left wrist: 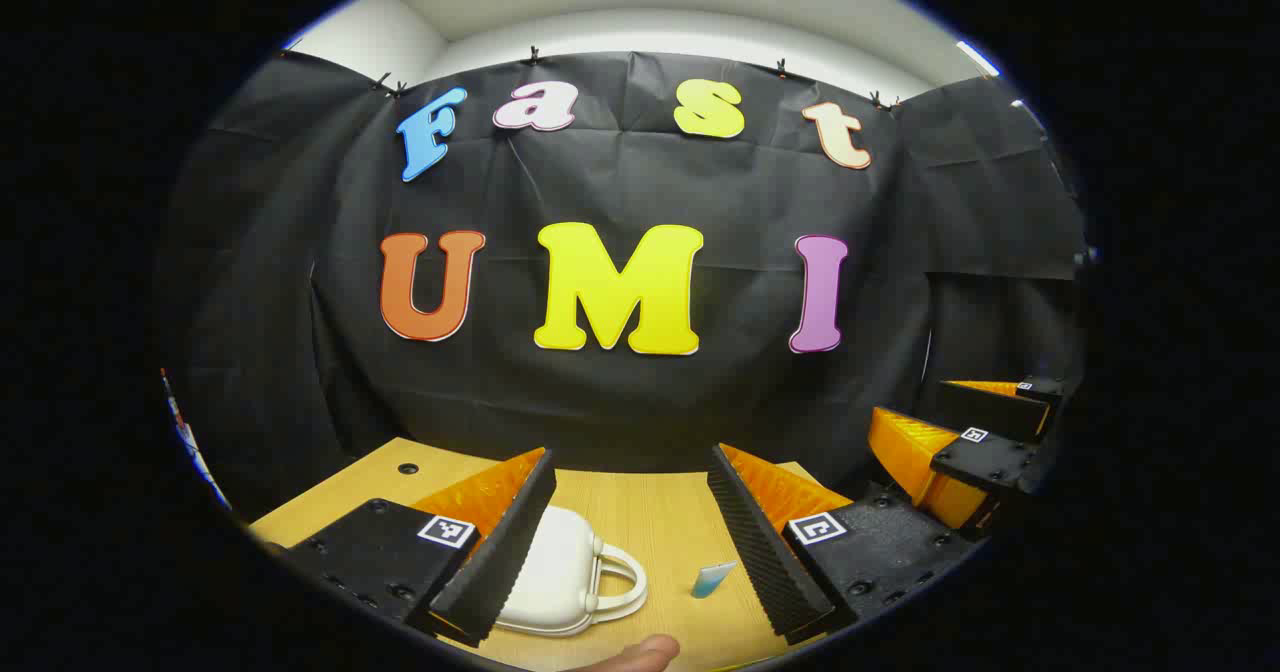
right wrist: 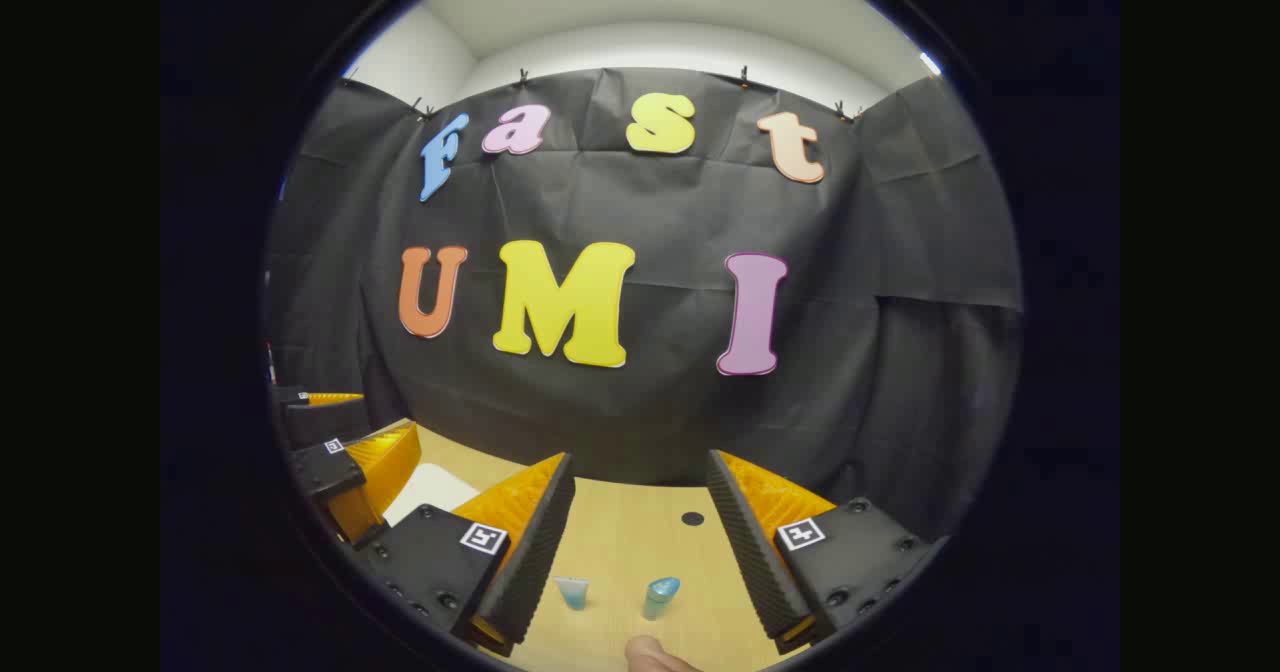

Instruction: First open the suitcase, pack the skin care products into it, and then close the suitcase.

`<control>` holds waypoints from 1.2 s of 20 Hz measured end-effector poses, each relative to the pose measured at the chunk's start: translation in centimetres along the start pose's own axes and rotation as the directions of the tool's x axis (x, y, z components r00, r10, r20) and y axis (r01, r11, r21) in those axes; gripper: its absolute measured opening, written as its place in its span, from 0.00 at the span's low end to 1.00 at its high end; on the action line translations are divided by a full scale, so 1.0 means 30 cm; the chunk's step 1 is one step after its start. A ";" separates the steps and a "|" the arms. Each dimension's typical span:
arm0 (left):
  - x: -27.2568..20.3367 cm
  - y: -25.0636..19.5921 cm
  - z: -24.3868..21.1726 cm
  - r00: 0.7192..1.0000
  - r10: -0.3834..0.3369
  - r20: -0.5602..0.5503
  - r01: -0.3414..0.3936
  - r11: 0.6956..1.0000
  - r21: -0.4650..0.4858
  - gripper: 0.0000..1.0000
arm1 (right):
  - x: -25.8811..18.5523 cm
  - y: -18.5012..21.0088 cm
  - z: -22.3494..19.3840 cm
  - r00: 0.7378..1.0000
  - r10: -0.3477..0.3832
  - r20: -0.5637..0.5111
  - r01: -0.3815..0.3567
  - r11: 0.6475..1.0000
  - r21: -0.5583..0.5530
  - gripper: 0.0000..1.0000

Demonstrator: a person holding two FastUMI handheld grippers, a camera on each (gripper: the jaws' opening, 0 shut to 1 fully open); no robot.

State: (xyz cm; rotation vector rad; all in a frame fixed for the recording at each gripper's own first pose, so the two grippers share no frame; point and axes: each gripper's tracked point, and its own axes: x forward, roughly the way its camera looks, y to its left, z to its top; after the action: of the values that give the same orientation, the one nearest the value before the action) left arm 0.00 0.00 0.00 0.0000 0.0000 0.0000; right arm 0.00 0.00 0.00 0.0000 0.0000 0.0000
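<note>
Both tongs apart, holding nothing: left gripper (left wrist: 632, 537) above closed white suitcase (left wrist: 560, 574); right gripper (right wrist: 640, 542) above two blue tubes (right wrist: 572, 592) on table (right wrist: 640, 522).

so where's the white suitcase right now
In the left gripper view the closed white suitcase lies on the wooden table, by the left finger, left of a small blue tube.

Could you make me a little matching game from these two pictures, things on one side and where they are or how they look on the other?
Things:
1. suitcase
2. tube
3. left hand-held gripper
4. table

Descriptions:
A. pale wood, with a small dark hole
B. white, closed, handle facing right in the left gripper view
C. open, holding nothing, above the table
D. small, light blue, lying on the wood

Pairs: 1-B, 2-D, 3-C, 4-A
</note>
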 end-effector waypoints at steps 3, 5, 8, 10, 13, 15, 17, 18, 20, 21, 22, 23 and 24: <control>0.006 -0.006 -0.011 1.000 0.005 -0.015 -0.005 1.000 0.011 0.97 | -0.001 0.003 0.000 1.000 0.013 0.006 -0.013 1.000 0.006 0.80; 0.008 -0.014 -0.016 1.000 0.002 -0.022 -0.002 1.000 0.014 0.98 | 0.005 0.002 -0.006 1.000 0.018 0.004 -0.018 1.000 0.003 0.80; 0.019 -0.030 -0.016 1.000 -0.010 -0.022 0.010 1.000 0.018 0.98 | 0.004 -0.007 -0.018 1.000 0.019 -0.008 -0.018 1.000 0.011 0.80; 0.021 -0.034 -0.016 1.000 -0.011 -0.026 0.012 1.000 0.021 0.97 | 0.014 -0.009 -0.021 1.000 0.017 -0.009 -0.017 1.000 0.004 0.80; 0.031 -0.039 -0.010 1.000 -0.016 -0.020 0.016 1.000 0.023 0.98 | 0.021 -0.015 -0.022 1.000 0.014 -0.011 -0.014 1.000 0.006 0.80; 0.039 -0.039 -0.011 1.000 -0.018 -0.019 0.018 1.000 0.015 0.98 | 0.024 -0.015 -0.025 1.000 0.014 -0.013 -0.014 1.000 0.008 0.80; 0.047 -0.045 -0.022 0.999 -0.027 -0.025 0.027 1.000 -0.001 0.98 | 0.031 -0.015 -0.030 1.000 0.012 -0.016 -0.012 1.000 0.003 0.80; 0.052 -0.044 -0.032 0.999 -0.026 -0.029 0.026 1.000 -0.005 0.98 | 0.033 -0.020 -0.029 1.000 0.008 -0.015 -0.008 1.000 -0.001 0.80; 0.061 -0.037 -0.069 0.999 -0.027 -0.034 0.027 1.000 0.005 0.98 | 0.036 -0.036 -0.028 1.000 -0.004 -0.009 0.004 1.000 -0.011 0.80; 0.069 -0.028 -0.097 0.999 -0.021 -0.036 0.021 1.000 0.023 0.98 | 0.037 -0.057 -0.030 1.000 -0.015 -0.006 0.015 1.000 -0.015 0.79; 0.077 -0.021 -0.135 0.999 -0.018 -0.050 0.020 0.999 0.047 0.98 | 0.039 -0.077 -0.029 1.000 -0.026 -0.004 0.026 0.999 -0.020 0.78; 0.087 -0.016 -0.178 0.998 -0.015 -0.064 0.020 0.997 0.073 0.98 | 0.039 -0.101 -0.034 0.999 -0.042 -0.002 0.042 0.999 -0.029 0.78; 0.094 -0.015 -0.215 0.997 -0.018 -0.071 0.026 0.994 0.104 0.98 | 0.040 -0.133 -0.037 0.998 -0.057 0.000 0.057 0.998 -0.038 0.77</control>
State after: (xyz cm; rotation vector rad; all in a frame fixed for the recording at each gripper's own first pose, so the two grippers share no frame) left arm 2.81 -0.44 -6.46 0.1050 0.0698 -0.0220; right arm 1.21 -3.98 -1.10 -0.0384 0.0013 -0.0575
